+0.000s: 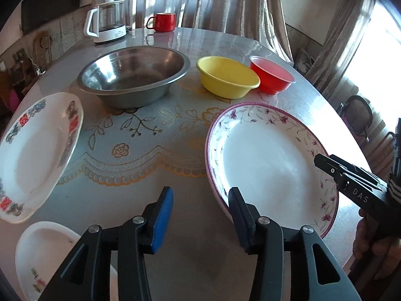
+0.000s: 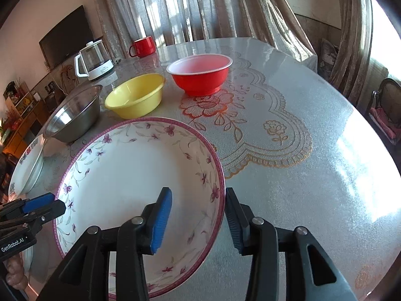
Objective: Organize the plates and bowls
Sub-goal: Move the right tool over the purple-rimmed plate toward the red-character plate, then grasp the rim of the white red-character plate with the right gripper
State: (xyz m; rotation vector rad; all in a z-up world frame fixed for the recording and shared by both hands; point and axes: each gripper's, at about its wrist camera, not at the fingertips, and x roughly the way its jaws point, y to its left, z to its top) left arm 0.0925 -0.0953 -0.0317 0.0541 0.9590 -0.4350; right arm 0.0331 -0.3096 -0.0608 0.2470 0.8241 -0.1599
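A pink-rimmed floral plate (image 1: 270, 165) (image 2: 120, 180) lies on the table. My right gripper (image 2: 198, 200) is open, with its jaws on either side of the plate's right rim; it also shows in the left wrist view (image 1: 325, 163). My left gripper (image 1: 200, 198) is open just left of the plate's near rim, and it also shows in the right wrist view (image 2: 52, 203). A blue-patterned white plate (image 1: 37, 155) and a small white plate (image 1: 40, 253) lie at the left. A steel bowl (image 1: 135, 75), a yellow bowl (image 1: 225, 76) and a red bowl (image 1: 272, 74) stand beyond.
A glass kettle (image 1: 107, 22) and a red mug (image 1: 163, 22) stand at the table's far edge. Curtains hang behind. The table (image 2: 300, 150) has a lace-pattern cover. A chair (image 2: 386, 105) stands at the right.
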